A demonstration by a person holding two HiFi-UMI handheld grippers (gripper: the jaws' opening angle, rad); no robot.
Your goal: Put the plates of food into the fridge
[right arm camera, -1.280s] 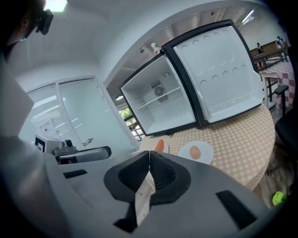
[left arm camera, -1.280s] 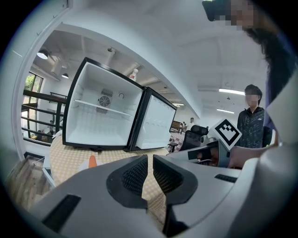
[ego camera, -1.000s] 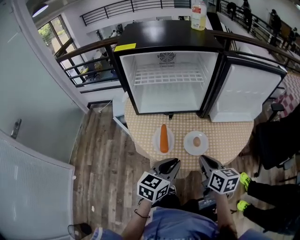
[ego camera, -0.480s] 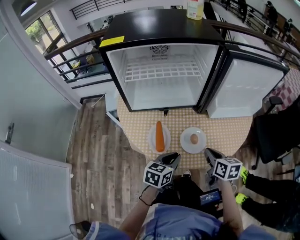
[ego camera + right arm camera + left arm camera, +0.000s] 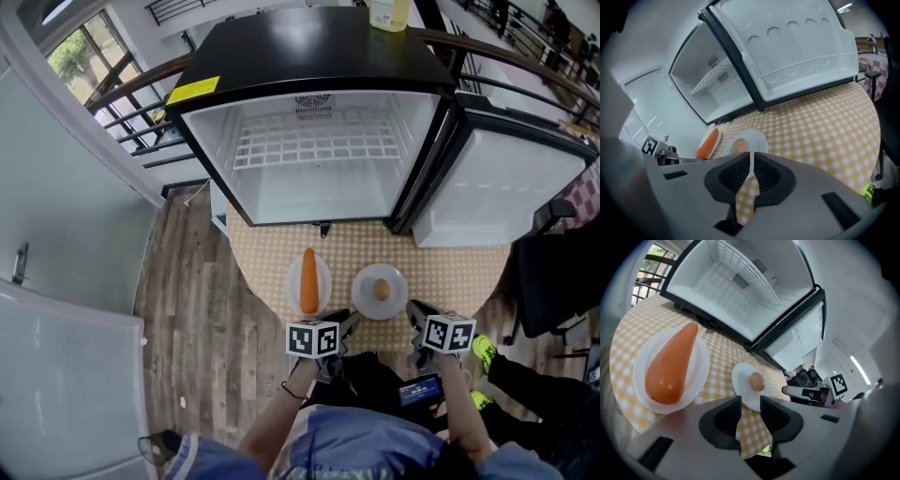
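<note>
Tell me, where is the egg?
In the head view, the small brown egg sits on the round white plate on the yellow checked table, just right of the long orange carrot, before the open black fridge.

Round checked-cloth table (image 5: 450, 272): open fridge (image 5: 309, 56) behind, carrot plate (image 5: 292, 281) beside egg plate (image 5: 364, 292).
</note>
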